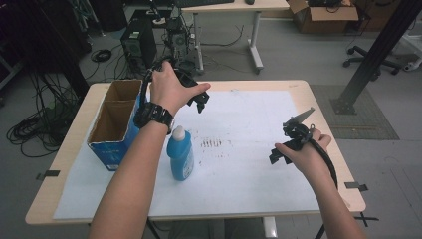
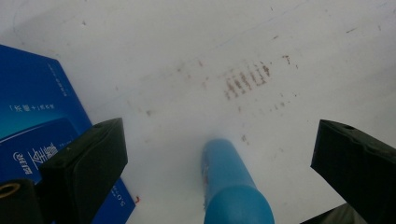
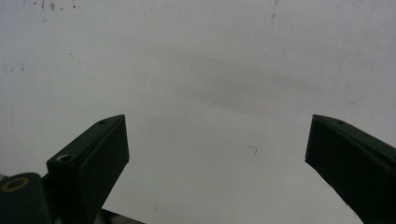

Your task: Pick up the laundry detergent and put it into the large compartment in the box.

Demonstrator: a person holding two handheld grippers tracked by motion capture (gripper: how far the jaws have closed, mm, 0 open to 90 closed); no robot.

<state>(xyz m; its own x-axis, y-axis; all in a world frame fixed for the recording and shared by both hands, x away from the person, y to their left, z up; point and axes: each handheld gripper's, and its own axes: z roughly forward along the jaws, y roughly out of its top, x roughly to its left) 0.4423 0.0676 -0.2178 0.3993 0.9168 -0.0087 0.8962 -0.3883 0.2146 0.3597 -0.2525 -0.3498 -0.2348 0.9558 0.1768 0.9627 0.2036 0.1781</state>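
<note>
Hovering with its jaws spread wide and empty, the left claw (image 1: pixel 198 97) hangs above a blue bottle (image 1: pixel 180 154) that stands upright on the white sheet (image 1: pixel 249 164) covering the worktop (image 1: pixel 318 99), just beside a blue cardboard box (image 1: pixel 113 122). In the left claw's own view the bottle (image 2: pixel 233 186) sits between the jaws but below them. A good grasp likely means lowering straight down, centring the neck, then closing gently. The right claw (image 1: pixel 291 142) waits well apart, also open and empty.
</note>
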